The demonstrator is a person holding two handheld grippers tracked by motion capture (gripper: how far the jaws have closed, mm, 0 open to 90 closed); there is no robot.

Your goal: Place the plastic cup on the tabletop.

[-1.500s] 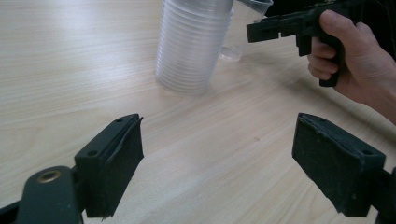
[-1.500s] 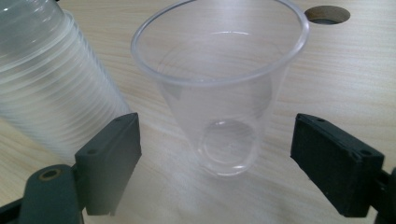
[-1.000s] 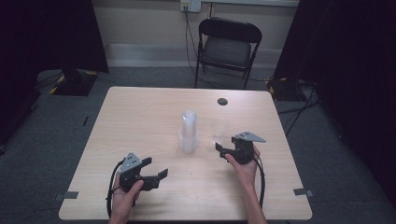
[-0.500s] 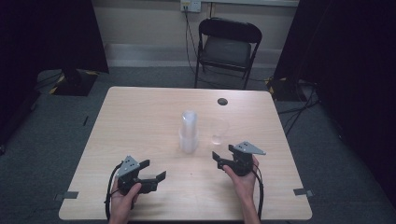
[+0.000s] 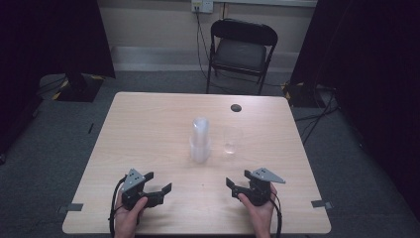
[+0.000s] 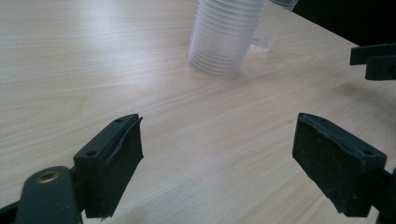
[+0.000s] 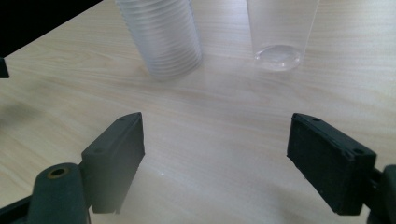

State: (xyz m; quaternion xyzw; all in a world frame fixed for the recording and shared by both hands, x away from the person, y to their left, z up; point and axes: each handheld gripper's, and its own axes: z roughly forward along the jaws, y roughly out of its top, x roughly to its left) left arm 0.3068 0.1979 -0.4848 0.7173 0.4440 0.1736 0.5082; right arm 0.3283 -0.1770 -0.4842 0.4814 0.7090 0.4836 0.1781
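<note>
1. The table (image 5: pixel 148 129) carries everything I work with, and apart from a small dark disc (image 5: pixel 236 107) near its far edge, the things stand close together at its middle.

2. The stack of cups (image 5: pixel 200 141) stands upright at the middle of the table, well apart from both of my tools. In the left gripper view the stack (image 6: pixel 224 35) shows many nested rims, so I judge that most of the cups are not yet taken off.

3. The single cup (image 5: pixel 231 141) stands upright just beside the stack, on the side toward the table's right edge, apart from it and not touching. In the right gripper view this cup (image 7: pixel 280 32) is clear and looks empty. I read it as one cup already separated and set down, which would be the part of the job that is done.

4. My left gripper (image 5: pixel 157 190) sits low near the table's near edge, toward its left corner. Its jaws stand wide apart with nothing between them, as the left gripper view (image 6: pixel 217 158) makes plain.

5. My right gripper (image 5: pixel 235 185) sits near the near edge as well, toward the right side, jaws likewise spread and empty, seen clearly in the right gripper view (image 7: pixel 215 158).

6. My judgement: the work is at an early stage or between cups. What remains is to reach forward, steady the stack with one tool and pull the next cup free with the other.
</note>
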